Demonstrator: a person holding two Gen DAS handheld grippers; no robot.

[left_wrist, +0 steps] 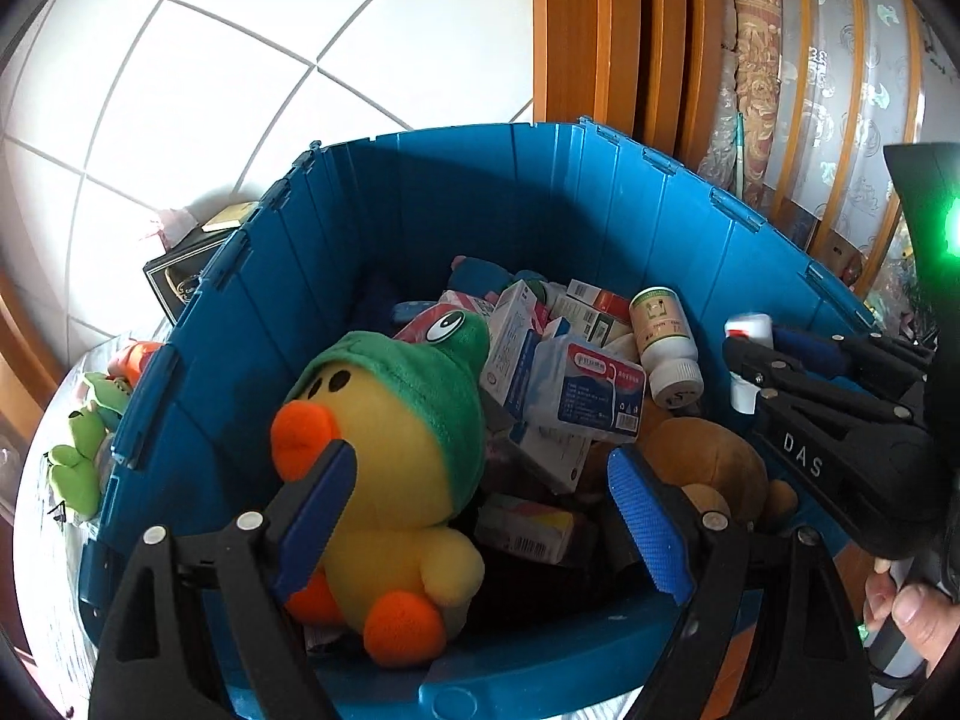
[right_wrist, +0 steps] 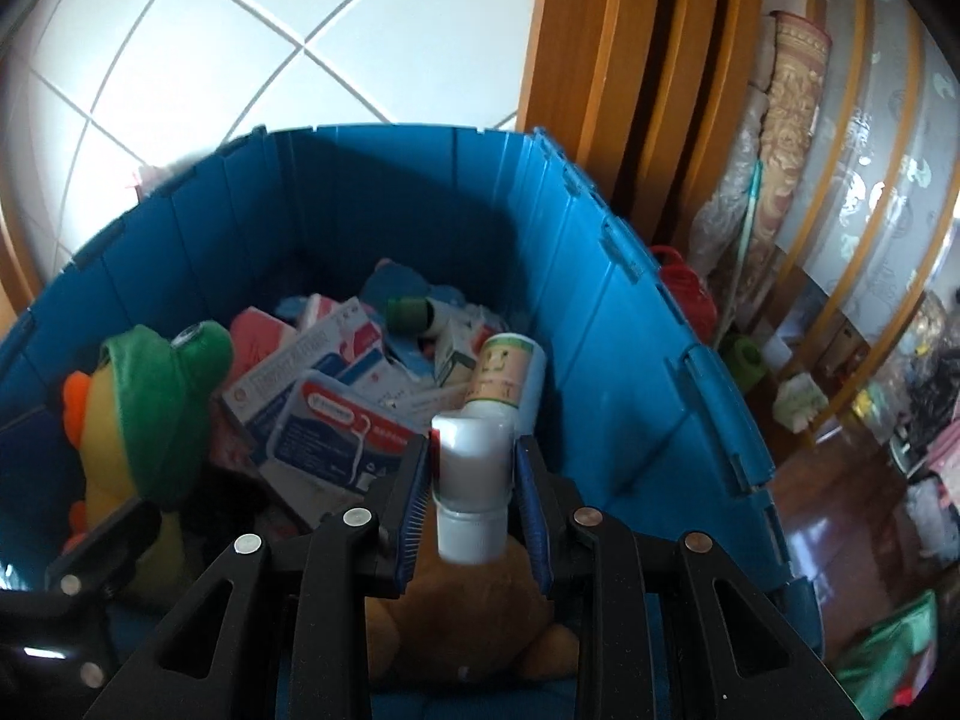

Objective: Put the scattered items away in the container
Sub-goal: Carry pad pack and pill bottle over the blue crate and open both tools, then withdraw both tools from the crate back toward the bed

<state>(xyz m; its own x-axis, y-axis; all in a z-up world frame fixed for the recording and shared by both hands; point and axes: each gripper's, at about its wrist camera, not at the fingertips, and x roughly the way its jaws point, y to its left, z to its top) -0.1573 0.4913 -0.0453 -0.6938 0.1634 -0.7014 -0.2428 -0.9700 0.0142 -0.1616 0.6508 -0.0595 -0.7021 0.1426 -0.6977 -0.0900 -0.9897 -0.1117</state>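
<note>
A blue plastic bin [left_wrist: 420, 192] [right_wrist: 630, 360] holds a yellow duck plush [left_wrist: 390, 432] [right_wrist: 120, 420] in a green frog hood, a brown bear plush [left_wrist: 702, 456] [right_wrist: 468, 612], several medicine boxes [left_wrist: 594, 390] and a green-labelled bottle [left_wrist: 663, 336] [right_wrist: 507, 372]. My left gripper [left_wrist: 480, 480] hangs open over the near rim, the duck lying free below its fingers. My right gripper [right_wrist: 474, 498] [left_wrist: 744, 372] is over the bin's right side. A small white bottle [right_wrist: 474, 468] [left_wrist: 747, 324] stands blurred between its blue pads, with thin gaps at both sides, above the bear.
A green frog plush [left_wrist: 78, 450] and an orange toy lie outside the bin's left wall. A dark box [left_wrist: 180, 276] sits behind it. A wooden door frame [left_wrist: 600, 30] and a rolled rug [left_wrist: 753, 60] stand to the right. A hand [left_wrist: 912, 606] grips the right gripper's handle.
</note>
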